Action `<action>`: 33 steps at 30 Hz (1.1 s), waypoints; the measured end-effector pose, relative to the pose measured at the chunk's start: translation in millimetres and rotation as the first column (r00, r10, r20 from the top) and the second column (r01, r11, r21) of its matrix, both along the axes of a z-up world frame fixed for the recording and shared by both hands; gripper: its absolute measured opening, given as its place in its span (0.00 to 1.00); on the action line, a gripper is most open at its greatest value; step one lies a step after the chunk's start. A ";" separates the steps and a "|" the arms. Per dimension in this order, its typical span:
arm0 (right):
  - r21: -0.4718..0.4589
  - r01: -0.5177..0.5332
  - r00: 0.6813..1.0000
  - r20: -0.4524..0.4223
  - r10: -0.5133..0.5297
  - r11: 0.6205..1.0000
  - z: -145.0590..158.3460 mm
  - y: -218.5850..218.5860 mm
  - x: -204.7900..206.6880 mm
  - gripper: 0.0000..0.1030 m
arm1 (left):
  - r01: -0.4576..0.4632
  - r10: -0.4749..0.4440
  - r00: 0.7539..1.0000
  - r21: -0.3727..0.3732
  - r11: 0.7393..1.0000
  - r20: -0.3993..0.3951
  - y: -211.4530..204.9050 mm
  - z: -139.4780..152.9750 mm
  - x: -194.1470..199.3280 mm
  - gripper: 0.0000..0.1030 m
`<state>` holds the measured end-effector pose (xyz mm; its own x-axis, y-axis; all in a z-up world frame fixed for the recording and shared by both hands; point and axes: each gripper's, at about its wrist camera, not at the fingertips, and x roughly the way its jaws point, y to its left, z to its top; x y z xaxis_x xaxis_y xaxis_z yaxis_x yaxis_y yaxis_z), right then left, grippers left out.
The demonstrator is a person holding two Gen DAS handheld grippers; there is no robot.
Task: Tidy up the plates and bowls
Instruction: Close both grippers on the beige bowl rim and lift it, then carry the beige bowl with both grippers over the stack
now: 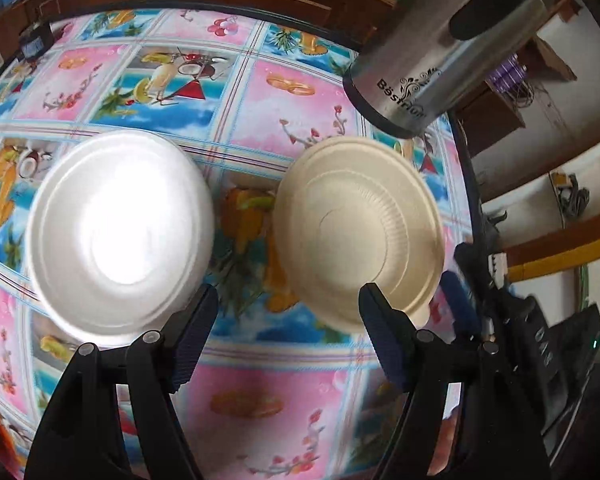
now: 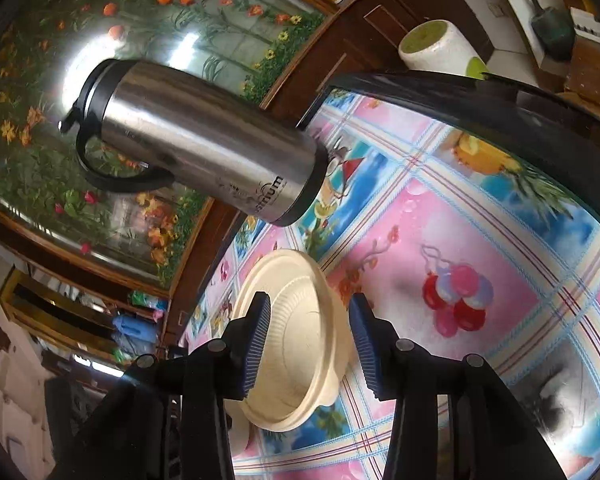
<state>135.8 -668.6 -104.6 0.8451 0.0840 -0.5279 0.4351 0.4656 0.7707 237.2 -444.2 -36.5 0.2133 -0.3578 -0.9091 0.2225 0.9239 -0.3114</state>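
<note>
White bowl [image 1: 120,236]: we see it on the counter [image 1: 284,392], near the cream bowl [image 2: 300,340].
Left tongs [image 1: 288,344]: wide, empty, between both bowls.
Right tongs [image 2: 308,344]: apart, straddling the cream bowl's rim, probably for lifting.

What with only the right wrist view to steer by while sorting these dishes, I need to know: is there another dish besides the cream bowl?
Observer: Yes. A white dish sits on the tablecloth, to the left of the cream bowl in the left wrist view.
Operator: Are they touching?
Observer: No, a strip of cloth shows between them.
Operator: And the left gripper?
Observer: The left gripper is open and empty, above that gap.
</note>
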 end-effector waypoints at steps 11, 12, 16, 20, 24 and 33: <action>-0.096 -0.021 0.999 -0.043 0.017 0.995 2.0 10.4 21.4 0.40 | 0.016 -0.018 0.999 -0.049 0.999 -0.047 -19.1 -22.5 16.1 0.70; -0.116 -0.020 0.999 -0.049 0.014 0.993 2.6 12.1 23.2 0.40 | 0.017 -0.020 0.999 -0.052 0.998 -0.050 -20.3 -23.8 18.2 0.70; -0.121 -0.034 0.995 -0.098 0.022 0.992 -3.8 11.6 29.1 0.40 | 0.020 -0.023 0.998 -0.058 0.998 -0.051 -25.1 -26.9 22.4 0.70; -0.144 -0.032 0.993 -0.116 0.015 0.989 -2.1 8.9 27.5 0.34 | 0.032 -0.032 0.999 -0.022 0.999 -0.020 -25.4 -27.4 21.6 0.70; -0.136 -0.063 0.988 -0.151 0.042 0.989 -5.3 10.7 32.6 0.15 | 0.050 -0.050 0.999 0.004 0.999 -0.010 -26.5 -30.1 20.4 0.51; -0.111 -0.055 0.986 -0.165 0.036 0.992 -4.0 12.1 30.7 0.09 | 0.070 -0.070 0.998 0.049 0.996 0.004 -18.4 -35.4 17.5 0.19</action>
